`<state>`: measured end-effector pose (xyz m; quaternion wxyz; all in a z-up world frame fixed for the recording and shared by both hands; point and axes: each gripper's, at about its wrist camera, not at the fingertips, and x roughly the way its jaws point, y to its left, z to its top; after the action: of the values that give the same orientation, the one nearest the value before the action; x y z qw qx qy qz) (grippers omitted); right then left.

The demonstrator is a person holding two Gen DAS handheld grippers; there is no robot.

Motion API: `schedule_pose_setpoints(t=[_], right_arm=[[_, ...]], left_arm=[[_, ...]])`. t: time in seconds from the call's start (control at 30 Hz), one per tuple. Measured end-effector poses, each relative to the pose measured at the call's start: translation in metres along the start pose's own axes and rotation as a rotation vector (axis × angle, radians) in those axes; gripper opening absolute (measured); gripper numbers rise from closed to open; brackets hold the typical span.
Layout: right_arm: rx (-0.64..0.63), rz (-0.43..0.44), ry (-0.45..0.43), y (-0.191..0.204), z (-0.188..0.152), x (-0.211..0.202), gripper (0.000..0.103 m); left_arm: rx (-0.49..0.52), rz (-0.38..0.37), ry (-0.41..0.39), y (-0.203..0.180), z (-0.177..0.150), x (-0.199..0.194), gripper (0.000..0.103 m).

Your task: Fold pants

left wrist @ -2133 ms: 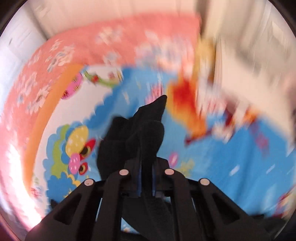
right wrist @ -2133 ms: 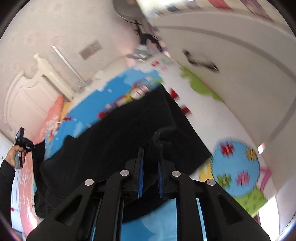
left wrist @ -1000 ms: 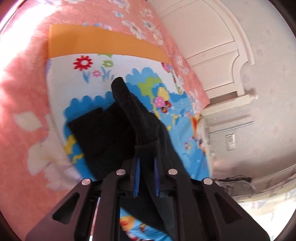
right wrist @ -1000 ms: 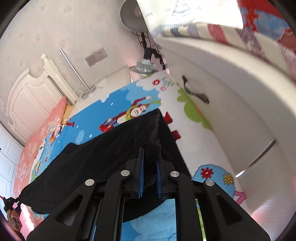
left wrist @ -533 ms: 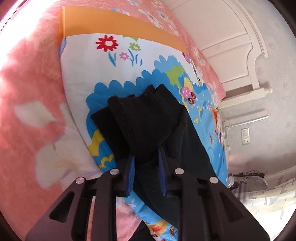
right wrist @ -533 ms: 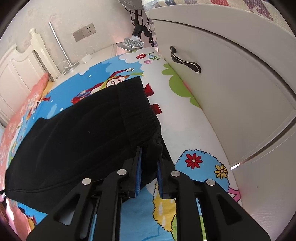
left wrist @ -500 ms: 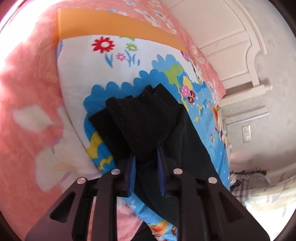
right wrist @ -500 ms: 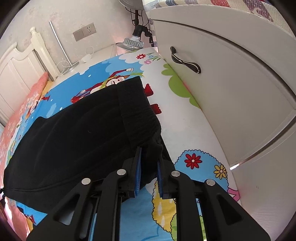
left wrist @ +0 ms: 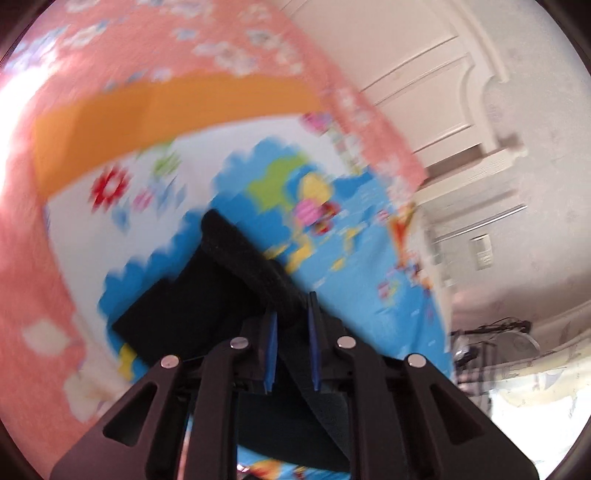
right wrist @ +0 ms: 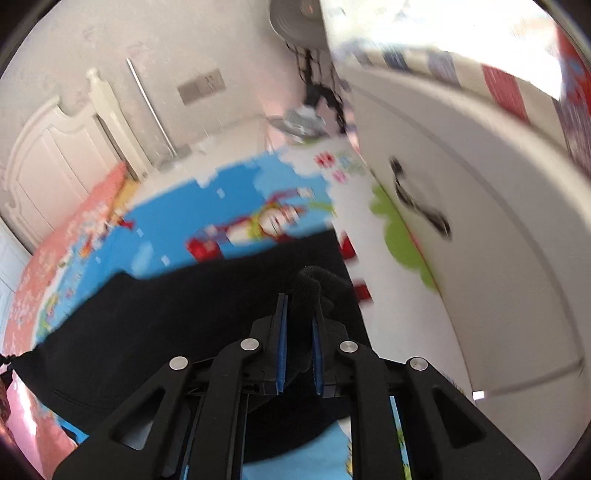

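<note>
The black pants point(right wrist: 177, 325) stretch across a colourful cartoon sheet point(right wrist: 177, 221). My right gripper point(right wrist: 299, 314) is shut on a bunched fold of the waistband end, lifted off the sheet. In the left wrist view my left gripper point(left wrist: 290, 314) is shut on the leg end of the pants point(left wrist: 240, 254), which rises as a ridge above the flat black cloth point(left wrist: 177, 317). Both views are motion blurred.
A pink flowered blanket point(left wrist: 55, 258) with an orange band point(left wrist: 147, 110) borders the sheet. A white cabinet with a dark handle point(right wrist: 421, 206) stands close on the right. A white headboard point(right wrist: 55, 155), a fan point(right wrist: 295, 18) and a wall socket lie beyond.
Both grippers have lifted their ends of the pants off the sheet. The right gripper has tilted up from the cabinet side; the left one has raised the leg end into a ridge.
</note>
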<state>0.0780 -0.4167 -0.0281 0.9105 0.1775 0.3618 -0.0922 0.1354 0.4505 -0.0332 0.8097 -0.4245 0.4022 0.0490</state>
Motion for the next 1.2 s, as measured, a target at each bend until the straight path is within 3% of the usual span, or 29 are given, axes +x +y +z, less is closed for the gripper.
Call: schedule_pose_setpoints(t=[0.07, 0.13, 0.3, 0.37, 0.43, 0.5, 0.67, 0.77, 0.83, 0.87, 0.93, 1.0, 1.1, 1.2], right_arm=[[0.014, -0.021, -0.054, -0.002, 0.0, -0.018, 0.013], [0.035, -0.039, -0.041, -0.012, -0.018, -0.024, 0.013], [0.08, -0.085, 0.114, -0.041, -0.083, 0.007, 0.013], [0.048, -0.125, 0.118, -0.037, -0.093, 0.017, 0.013], [0.027, -0.135, 0.098, -0.031, -0.093, 0.012, 0.013], [0.018, -0.13, 0.088, -0.026, -0.087, 0.008, 0.013], [-0.002, -0.087, 0.031, -0.014, -0.061, -0.006, 0.013], [-0.008, -0.062, -0.042, -0.004, -0.032, -0.016, 0.013], [-0.027, -0.096, -0.074, -0.002, -0.03, -0.025, 0.013], [-0.035, -0.108, -0.056, -0.004, -0.035, -0.023, 0.013], [-0.006, -0.117, 0.04, -0.018, -0.057, -0.006, 0.013], [0.02, -0.121, 0.104, -0.031, -0.075, 0.01, 0.013], [0.003, -0.136, 0.105, -0.029, -0.086, 0.011, 0.013], [0.011, -0.135, 0.105, -0.027, -0.082, 0.014, 0.013]], left_arm=[[0.046, -0.06, -0.085, -0.023, 0.006, -0.028, 0.014], [0.052, -0.068, -0.114, -0.019, -0.004, -0.04, 0.014], [-0.082, 0.006, 0.012, 0.069, -0.041, 0.003, 0.014], [-0.113, 0.027, 0.066, 0.097, -0.052, 0.027, 0.014], [-0.135, 0.001, 0.056, 0.107, -0.054, 0.031, 0.014], [-0.102, -0.007, 0.046, 0.098, -0.049, 0.025, 0.014], [0.022, -0.051, 0.011, 0.033, -0.013, 0.006, 0.014], [0.096, -0.111, -0.058, -0.013, 0.01, -0.013, 0.014], [0.109, -0.133, -0.116, -0.02, 0.008, -0.027, 0.014], [0.092, -0.098, -0.102, -0.01, 0.001, -0.023, 0.014], [0.011, -0.008, -0.002, 0.032, -0.018, 0.006, 0.014], [-0.053, 0.026, 0.045, 0.07, -0.035, 0.025, 0.013], [-0.112, -0.001, 0.026, 0.101, -0.054, 0.026, 0.014], [-0.098, 0.01, 0.007, 0.096, -0.054, 0.024, 0.014]])
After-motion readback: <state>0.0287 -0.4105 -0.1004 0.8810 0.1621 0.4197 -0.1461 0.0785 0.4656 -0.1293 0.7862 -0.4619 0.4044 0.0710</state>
